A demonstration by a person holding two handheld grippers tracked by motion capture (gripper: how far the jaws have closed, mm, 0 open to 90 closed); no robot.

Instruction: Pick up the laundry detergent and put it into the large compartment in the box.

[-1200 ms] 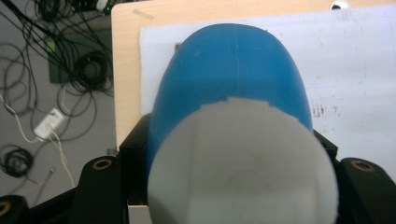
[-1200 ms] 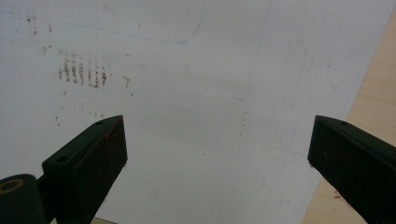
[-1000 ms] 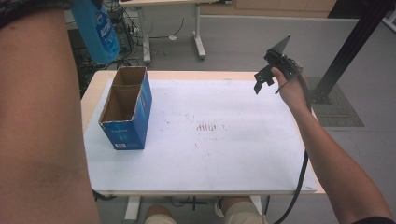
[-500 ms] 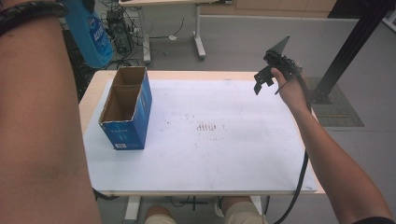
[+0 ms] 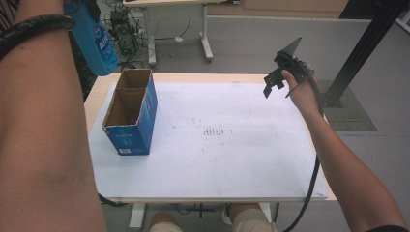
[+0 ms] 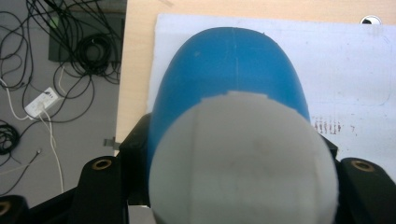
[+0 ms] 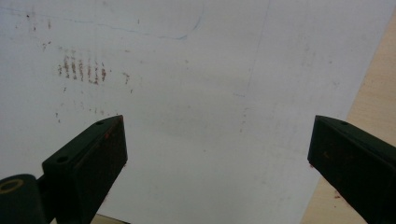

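A blue bottle [image 5: 95, 42] with a white label hangs in the air beyond the table's far left corner, above and behind the box. In the left gripper view my left gripper [image 6: 233, 156] is shut on the bottle's neck, just under its white cap [image 6: 243, 163]; the blue body [image 6: 229, 70] points down at the table edge. An open-topped blue cardboard box [image 5: 126, 140] with two compartments stands on the left of the white sheet [image 5: 217, 164]. Held above the far right of the table, my right gripper [image 5: 278, 86] is open and holds nothing [image 7: 217, 135].
Red-brown smudges [image 5: 217, 131] mark the middle of the sheet. The wooden table edge [image 7: 373, 107] shows beside the sheet on the right. Cables and a power strip [image 6: 42, 100] lie on the floor to the left. A black post [image 5: 362, 48] stands at the right.
My left forearm has shifted so that a dark wristband comes into view, and the bottle has sunk slightly. The right gripper has stayed where it was.
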